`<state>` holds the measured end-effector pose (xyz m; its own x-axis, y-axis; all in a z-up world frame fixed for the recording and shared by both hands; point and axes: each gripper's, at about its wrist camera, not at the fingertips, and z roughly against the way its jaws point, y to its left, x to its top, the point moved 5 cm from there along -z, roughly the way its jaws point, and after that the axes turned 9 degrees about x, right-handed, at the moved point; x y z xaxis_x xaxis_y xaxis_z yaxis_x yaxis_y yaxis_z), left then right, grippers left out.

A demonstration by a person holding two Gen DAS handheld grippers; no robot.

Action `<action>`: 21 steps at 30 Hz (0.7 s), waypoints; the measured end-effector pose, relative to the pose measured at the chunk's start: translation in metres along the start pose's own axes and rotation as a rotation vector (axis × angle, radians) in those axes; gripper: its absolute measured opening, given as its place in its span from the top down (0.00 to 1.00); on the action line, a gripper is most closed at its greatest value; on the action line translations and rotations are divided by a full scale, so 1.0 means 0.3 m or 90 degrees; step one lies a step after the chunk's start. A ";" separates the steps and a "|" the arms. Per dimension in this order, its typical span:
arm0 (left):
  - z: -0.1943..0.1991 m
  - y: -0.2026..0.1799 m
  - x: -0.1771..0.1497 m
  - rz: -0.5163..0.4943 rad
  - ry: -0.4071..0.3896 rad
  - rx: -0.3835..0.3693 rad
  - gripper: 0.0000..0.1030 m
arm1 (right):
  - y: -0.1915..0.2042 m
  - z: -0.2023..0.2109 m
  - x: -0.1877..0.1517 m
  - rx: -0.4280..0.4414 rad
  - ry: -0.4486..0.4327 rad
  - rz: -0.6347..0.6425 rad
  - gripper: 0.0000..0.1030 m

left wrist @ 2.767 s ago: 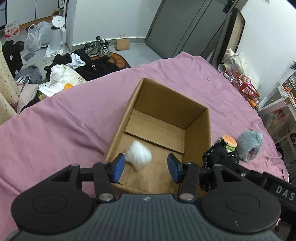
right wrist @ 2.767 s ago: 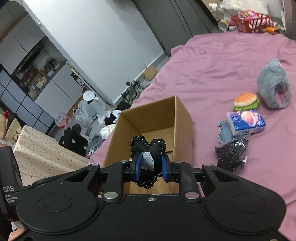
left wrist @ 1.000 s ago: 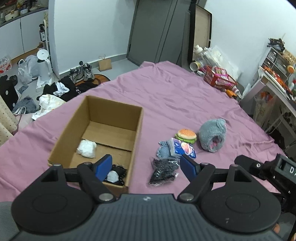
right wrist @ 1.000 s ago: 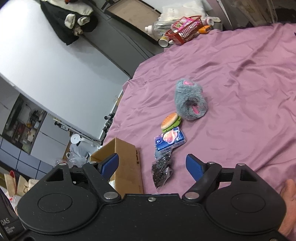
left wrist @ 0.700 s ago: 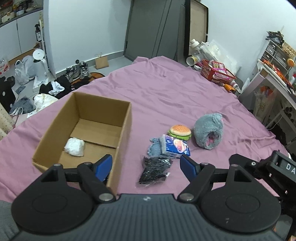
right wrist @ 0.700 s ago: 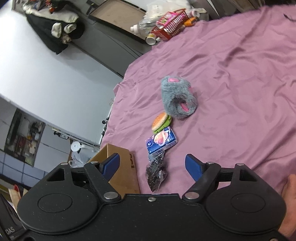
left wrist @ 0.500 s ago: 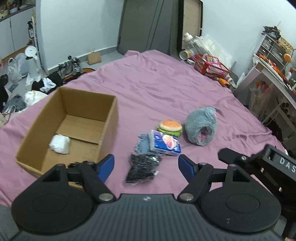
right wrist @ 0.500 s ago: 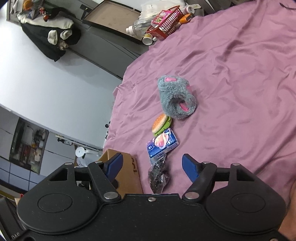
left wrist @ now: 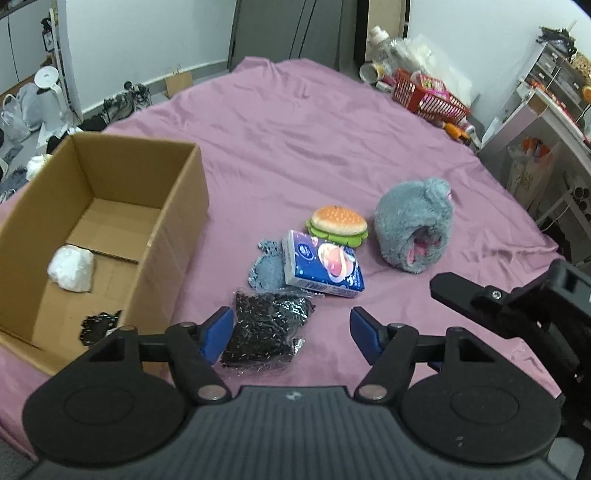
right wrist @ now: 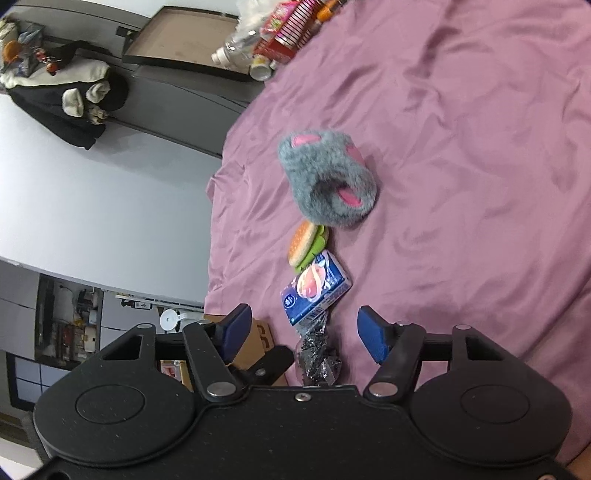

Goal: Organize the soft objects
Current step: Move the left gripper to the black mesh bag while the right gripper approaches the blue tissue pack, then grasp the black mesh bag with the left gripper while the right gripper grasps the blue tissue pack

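Purple bedsheet [left wrist: 295, 140] carries cardboard box [left wrist: 177, 206] near grey doors [left wrist: 295, 26].

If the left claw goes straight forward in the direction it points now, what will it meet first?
Probably the black bag in clear wrap: it lies just ahead of the open left claw, near its left finger. The blue tissue pack lies beyond. Depth is uncertain.
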<state>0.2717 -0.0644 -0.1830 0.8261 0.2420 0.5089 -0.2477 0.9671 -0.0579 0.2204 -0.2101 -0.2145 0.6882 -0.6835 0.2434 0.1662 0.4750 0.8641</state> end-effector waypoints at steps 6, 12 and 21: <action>-0.112 -0.007 -0.006 -0.007 0.032 0.013 0.33 | -0.029 -0.055 0.003 -0.005 0.016 -0.031 0.38; -0.206 0.017 -0.014 0.024 0.077 0.027 0.41 | -0.045 -0.132 0.007 0.018 0.023 -0.052 0.38; -0.247 0.038 0.008 0.064 0.116 0.019 0.53 | -0.118 -0.259 0.000 0.008 0.045 -0.123 0.43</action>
<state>0.3084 -0.0470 -0.2460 0.8734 0.3506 0.3381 -0.3465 0.9351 -0.0746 0.2694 -0.1839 -0.2794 0.6917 -0.7209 0.0417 0.2914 0.3315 0.8973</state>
